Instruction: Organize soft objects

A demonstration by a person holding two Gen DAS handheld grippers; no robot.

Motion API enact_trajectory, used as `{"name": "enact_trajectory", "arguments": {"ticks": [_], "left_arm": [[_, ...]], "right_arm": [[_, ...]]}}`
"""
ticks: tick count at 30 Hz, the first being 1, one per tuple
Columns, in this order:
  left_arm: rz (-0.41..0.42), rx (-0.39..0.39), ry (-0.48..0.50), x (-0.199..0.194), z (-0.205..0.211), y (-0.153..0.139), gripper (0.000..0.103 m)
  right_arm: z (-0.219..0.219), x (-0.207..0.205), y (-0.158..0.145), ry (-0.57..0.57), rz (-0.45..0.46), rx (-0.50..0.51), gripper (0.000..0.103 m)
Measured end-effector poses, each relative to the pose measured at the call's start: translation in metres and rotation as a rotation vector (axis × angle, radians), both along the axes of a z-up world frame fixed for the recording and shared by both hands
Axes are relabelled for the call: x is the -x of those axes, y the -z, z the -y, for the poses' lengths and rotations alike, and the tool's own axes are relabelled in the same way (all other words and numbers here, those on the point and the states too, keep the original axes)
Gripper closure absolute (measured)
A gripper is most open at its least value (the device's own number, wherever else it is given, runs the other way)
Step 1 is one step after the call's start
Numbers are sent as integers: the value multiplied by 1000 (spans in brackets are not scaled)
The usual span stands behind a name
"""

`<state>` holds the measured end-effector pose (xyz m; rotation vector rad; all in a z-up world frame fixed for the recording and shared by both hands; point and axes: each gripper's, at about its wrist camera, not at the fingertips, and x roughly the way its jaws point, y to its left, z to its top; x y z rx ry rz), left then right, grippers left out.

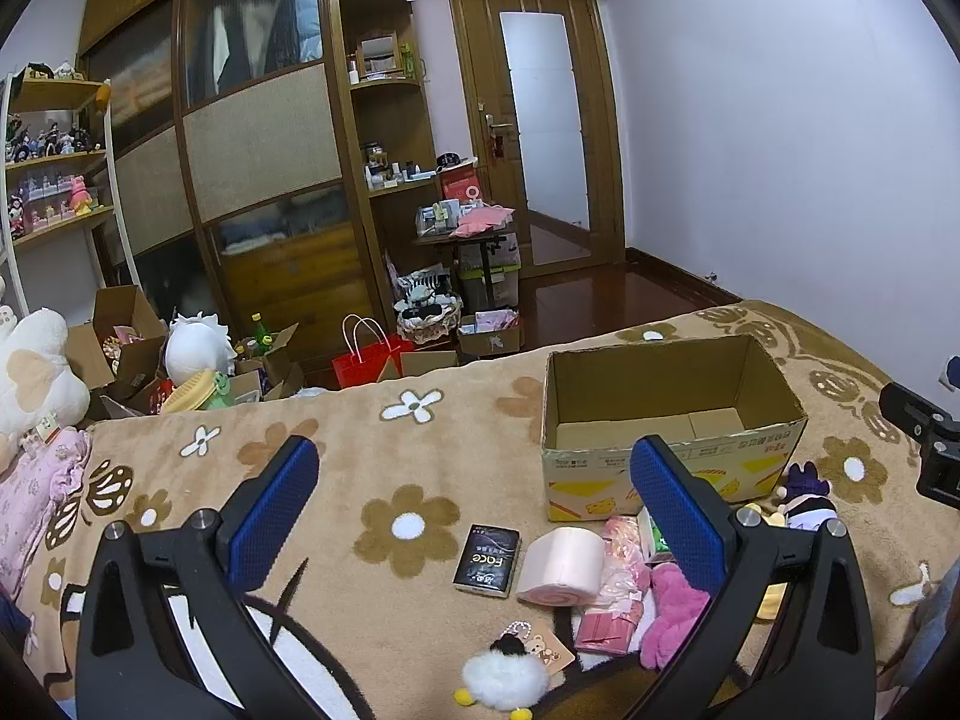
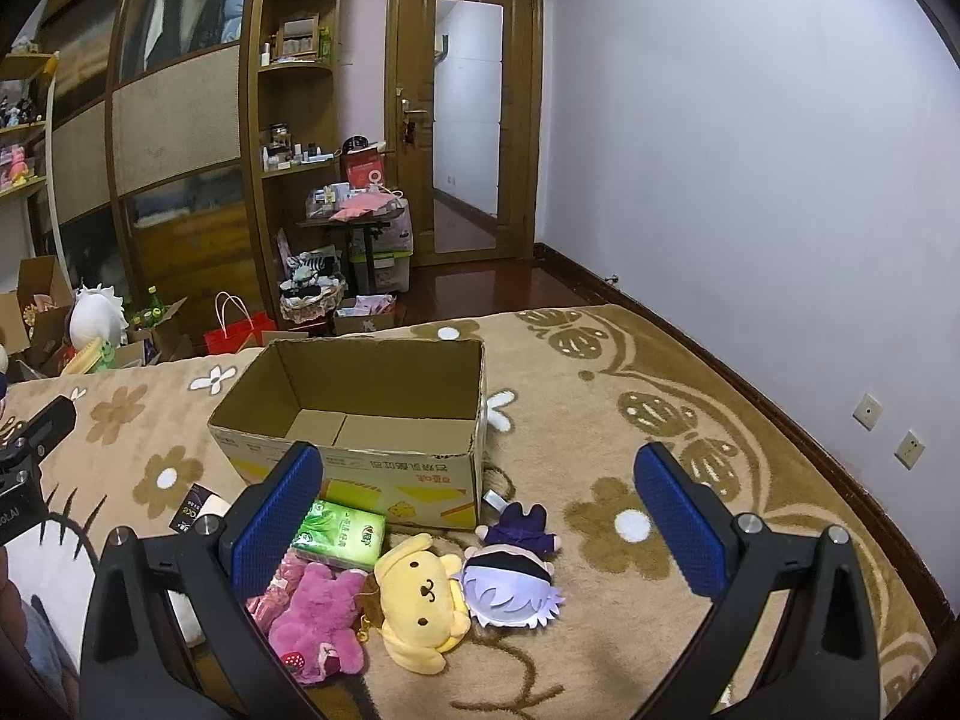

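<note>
Cardboard box (image 2: pixel 354 414) x1 w/ 3 plush toys (image 2: pixel 420 594) in front; both tools (image 1: pixel 474 498) (image 2: pixel 474 504) spread, holding nothing.

Left gripper (image 1: pixel 474 480) fingers (image 1: pixel 273 516) spread wide above pink roll (image 1: pixel 561 567) beside cardboard box (image 1: pixel 672 480).

You are in a home bedroom: a bed under a tan flower-patterned blanket (image 1: pixel 420 468), a tall brown wooden wardrobe with woven panels (image 1: pixel 258 144), a wooden door with a frosted glass pane (image 2: pixel 468 120), and shelves of small figurines (image 1: pixel 54 144).
</note>
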<state>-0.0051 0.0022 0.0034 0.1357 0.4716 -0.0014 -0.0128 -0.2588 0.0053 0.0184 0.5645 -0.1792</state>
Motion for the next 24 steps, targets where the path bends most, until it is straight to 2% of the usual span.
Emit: {"name": "enact_trajectory", "arguments": {"ticks": [14, 24], "left_arm": [[-2, -4, -2, -1, 2, 0, 0], [-61, -38, 9, -7, 9, 12, 0]], "right_arm": [[0, -1, -1, -2, -2, -4, 0], [2, -4, 4, -10, -14, -28, 0]]}}
